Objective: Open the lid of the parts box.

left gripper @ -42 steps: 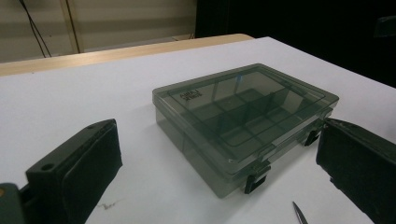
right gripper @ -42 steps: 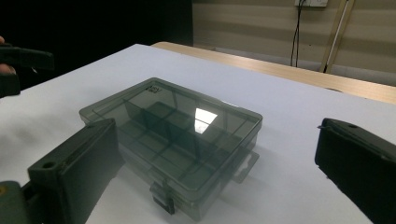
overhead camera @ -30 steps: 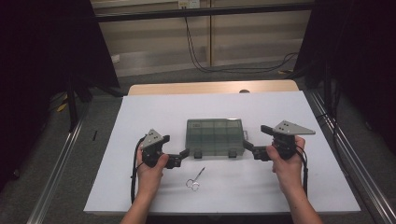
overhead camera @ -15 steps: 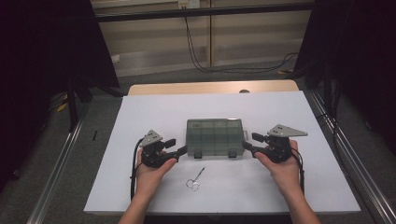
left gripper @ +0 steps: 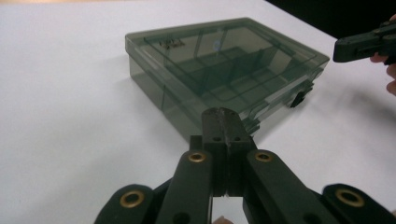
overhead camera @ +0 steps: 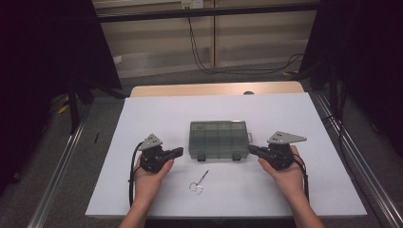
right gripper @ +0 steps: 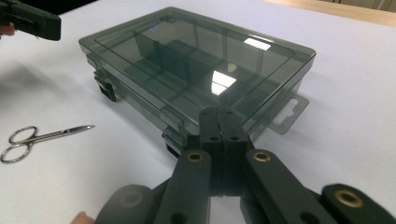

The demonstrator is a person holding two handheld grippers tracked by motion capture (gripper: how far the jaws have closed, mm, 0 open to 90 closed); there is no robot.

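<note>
Here both grippers, left point(overhead camera: 178, 152) and right point(overhead camera: 252, 150), have just closed on nothing, jaws together, flanking the box point(overhead camera: 218, 139), probably to work its near latches.

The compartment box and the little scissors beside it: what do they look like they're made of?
The compartment box looks like smoky, see-through hard plastic with a glossy finish: its dividers show through the lid, and a light glints off it. The scissors look like bare polished metal, probably steel: thin, silvery and shiny from the finger loops to the blade tips. Neither can be confirmed by look alone.
</note>
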